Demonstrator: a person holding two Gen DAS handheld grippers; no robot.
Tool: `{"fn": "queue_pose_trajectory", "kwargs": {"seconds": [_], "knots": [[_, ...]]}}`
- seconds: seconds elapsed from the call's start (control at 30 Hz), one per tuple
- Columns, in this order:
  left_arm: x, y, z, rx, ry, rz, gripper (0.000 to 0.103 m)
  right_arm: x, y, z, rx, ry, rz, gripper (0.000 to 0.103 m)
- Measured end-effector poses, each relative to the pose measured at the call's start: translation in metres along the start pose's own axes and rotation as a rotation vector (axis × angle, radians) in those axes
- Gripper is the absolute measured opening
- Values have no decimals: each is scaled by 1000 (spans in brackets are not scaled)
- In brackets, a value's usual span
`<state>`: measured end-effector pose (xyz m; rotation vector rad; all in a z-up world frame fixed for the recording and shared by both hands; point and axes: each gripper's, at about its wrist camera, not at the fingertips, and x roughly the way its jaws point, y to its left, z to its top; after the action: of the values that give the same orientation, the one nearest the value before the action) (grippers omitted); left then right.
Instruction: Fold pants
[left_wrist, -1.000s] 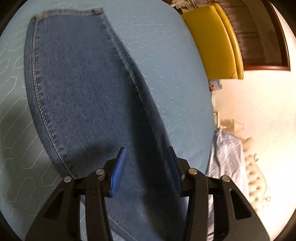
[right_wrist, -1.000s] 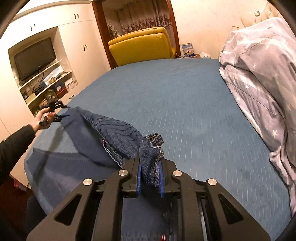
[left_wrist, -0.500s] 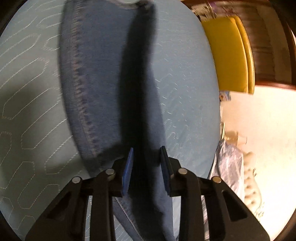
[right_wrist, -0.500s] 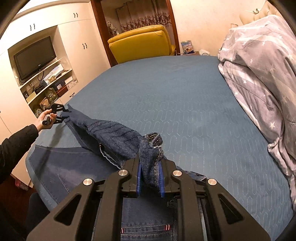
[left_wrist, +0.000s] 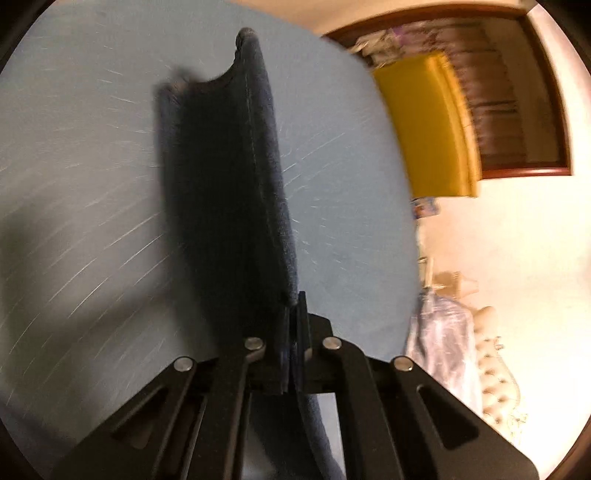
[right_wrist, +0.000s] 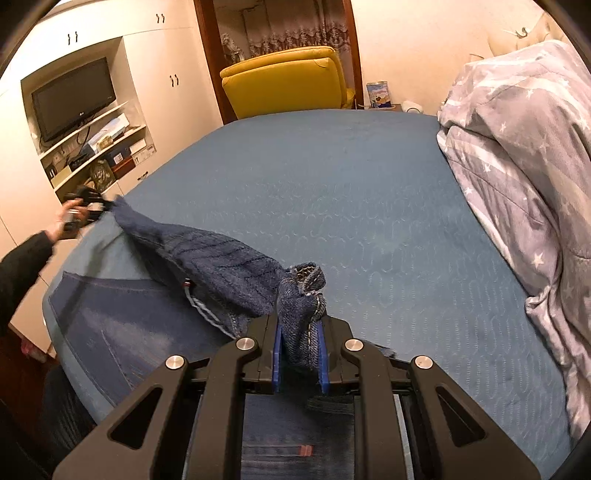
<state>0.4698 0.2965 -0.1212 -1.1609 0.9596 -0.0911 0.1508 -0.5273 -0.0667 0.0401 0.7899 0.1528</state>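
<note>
Pinching a bunched fold of the jeans (right_wrist: 301, 295), the right hand-held gripper (right_wrist: 299, 354) is holding them just above the bed (right_wrist: 369, 203); the left hand-held gripper (left_wrist: 293, 332), jaws just closing, is clamping a lifted leg ahead of it.

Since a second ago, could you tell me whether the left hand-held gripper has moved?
Yes. In the right wrist view the left hand-held gripper, shut on the pant leg, has risen toward the shelves, lifting the denim off the bed.
</note>
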Motion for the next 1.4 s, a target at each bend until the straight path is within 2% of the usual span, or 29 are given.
{"fn": "queue_pose_trajectory", "kwargs": {"seconds": [0.1, 0.17, 0.23, 0.27, 0.3, 0.33, 0.37, 0.43, 0.47, 0.53, 0.63, 0.67, 0.9, 0.97, 1.0, 1.03, 1.17, 1.27, 1.4], "knots": [[-90, 32, -59, 43, -43, 10, 2, -10, -17, -21, 10, 24, 36, 17], [-135, 63, -100, 75, -68, 62, 2, -16, -25, -40, 21, 50, 64, 17], [-166, 105, -143, 45, -67, 85, 2, -14, -34, -71, 62, 103, 89, 21], [-174, 125, -158, 41, -64, 102, 2, -10, -40, -85, 93, 137, 90, 25], [-177, 143, -171, 33, -59, 120, 2, 0, -53, -110, 170, 192, 80, 41], [-177, 169, -185, -4, -33, 124, 2, 5, -61, -124, 225, 221, 78, 50], [-177, 187, -193, -27, -16, 110, 2, 10, -69, -141, 292, 255, 78, 51], [-176, 198, -201, 2, -32, 114, 2, 6, -71, -168, 392, 268, 57, 60], [-177, 200, -202, 9, -41, 108, 2, 0, -70, -174, 429, 254, 36, 60], [-173, 197, -198, 7, -41, 69, 2, -16, -70, -190, 598, 208, 65, 61], [-169, 193, -197, 18, -36, 61, 2, -32, -67, -201, 739, 147, 66, 62], [-175, 202, -198, 20, -34, 59, 2, -35, -66, -206, 795, 120, 82, 62], [-169, 214, -201, -12, -24, 40, 3, -5, -58, -194, 900, 120, 96, 62], [-168, 219, -201, -17, -20, 43, 3, 3, -57, -192, 898, 134, 81, 56], [-167, 220, -201, -17, -18, 47, 3, 9, -55, -190, 889, 150, 66, 28], [-171, 229, -200, -26, -16, 45, 2, 15, -52, -186, 866, 171, 36, 8], [-199, 220, -207, -18, -68, -5, 2, 2, -42, -174, 837, 155, -3, 8], [-200, 223, -206, -3, -66, 22, 2, -7, -35, -171, 812, 160, -23, 8], [-193, 234, -206, -44, -50, 26, 2, 2, -41, -175, 815, 194, -34, 8]]}}
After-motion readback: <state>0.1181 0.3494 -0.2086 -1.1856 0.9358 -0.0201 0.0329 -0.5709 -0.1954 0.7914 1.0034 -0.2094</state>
